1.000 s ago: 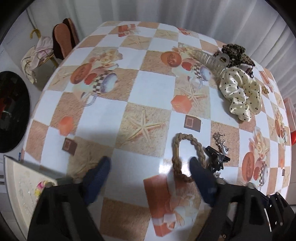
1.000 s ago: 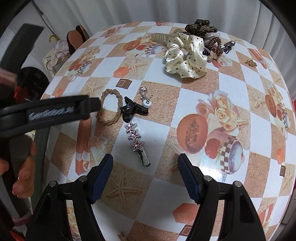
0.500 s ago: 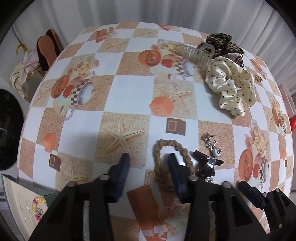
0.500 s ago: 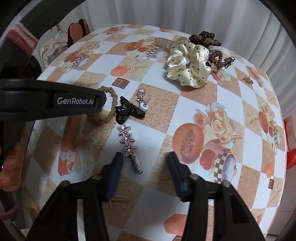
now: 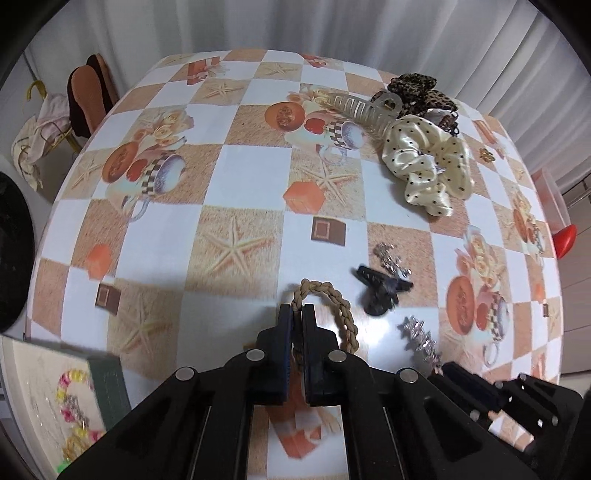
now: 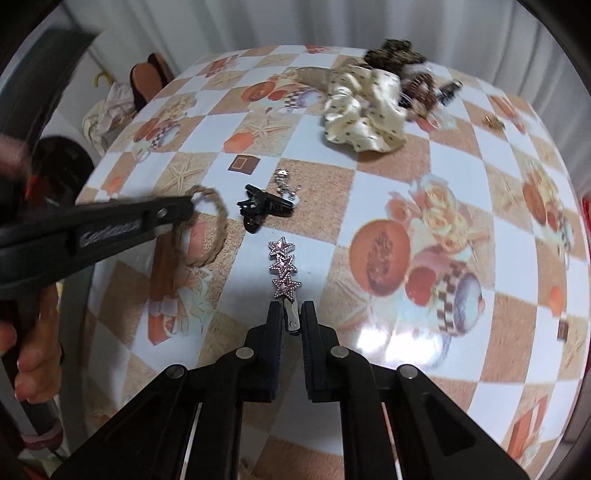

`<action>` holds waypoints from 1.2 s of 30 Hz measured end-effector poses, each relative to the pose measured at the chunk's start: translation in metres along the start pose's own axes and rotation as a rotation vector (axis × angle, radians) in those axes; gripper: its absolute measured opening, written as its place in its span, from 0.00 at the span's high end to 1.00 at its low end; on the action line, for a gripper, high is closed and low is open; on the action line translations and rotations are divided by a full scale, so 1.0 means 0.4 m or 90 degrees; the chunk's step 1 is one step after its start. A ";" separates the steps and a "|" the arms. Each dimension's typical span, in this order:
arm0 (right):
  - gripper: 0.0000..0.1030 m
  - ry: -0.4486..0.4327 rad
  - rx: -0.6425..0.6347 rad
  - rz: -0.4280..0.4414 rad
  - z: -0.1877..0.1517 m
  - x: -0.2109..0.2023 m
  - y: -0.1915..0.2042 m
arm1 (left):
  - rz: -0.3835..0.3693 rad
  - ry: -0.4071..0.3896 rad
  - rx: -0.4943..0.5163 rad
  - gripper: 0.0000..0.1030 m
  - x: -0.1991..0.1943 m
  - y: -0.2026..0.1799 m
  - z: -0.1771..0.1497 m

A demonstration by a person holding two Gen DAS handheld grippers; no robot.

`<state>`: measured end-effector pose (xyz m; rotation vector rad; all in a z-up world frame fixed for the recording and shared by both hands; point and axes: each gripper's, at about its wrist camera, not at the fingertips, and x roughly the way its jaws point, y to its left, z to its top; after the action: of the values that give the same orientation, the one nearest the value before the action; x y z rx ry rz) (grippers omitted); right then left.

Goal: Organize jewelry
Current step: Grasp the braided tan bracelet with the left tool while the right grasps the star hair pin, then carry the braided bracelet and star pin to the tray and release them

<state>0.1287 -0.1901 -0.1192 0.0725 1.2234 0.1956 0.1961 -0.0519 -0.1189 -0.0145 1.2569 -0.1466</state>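
Checkered tablecloth (image 6: 388, 206); left claw (image 6: 190, 206) bears blurred white lettering, unreadable

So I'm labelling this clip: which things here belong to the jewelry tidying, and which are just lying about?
Part of the job:
- braided hair tie, pinched in the left tool
- star clip, right tool closing on its end
- black clip
- cream scrunchie
- tray

Lying about:
- slippers
- curtain

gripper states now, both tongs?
Left tongs: closed on the tan braided rope hair tie.
Right tongs: closing on the silver star-studded hair clip, its metal end between them.
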 end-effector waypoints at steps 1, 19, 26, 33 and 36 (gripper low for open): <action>0.89 0.000 0.011 0.004 -0.002 -0.005 -0.006 | -0.003 -0.001 0.000 0.90 -0.009 0.002 -0.009; 0.89 0.003 0.077 0.049 -0.044 -0.095 0.019 | -0.020 -0.021 -0.049 0.90 -0.182 0.099 -0.148; 0.89 -0.003 0.052 0.065 -0.044 -0.126 0.081 | -0.011 -0.043 -0.086 0.90 -0.254 0.174 -0.201; 0.89 -0.008 0.004 0.095 -0.029 -0.147 0.193 | 0.014 -0.063 -0.143 0.90 -0.316 0.291 -0.262; 0.89 -0.007 -0.017 0.110 -0.023 -0.149 0.244 | 0.027 -0.067 -0.166 0.90 -0.334 0.339 -0.291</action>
<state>0.0898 -0.1059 -0.0515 0.1556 1.2030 0.3611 0.0596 0.1062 -0.0410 -0.2183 1.1639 0.0544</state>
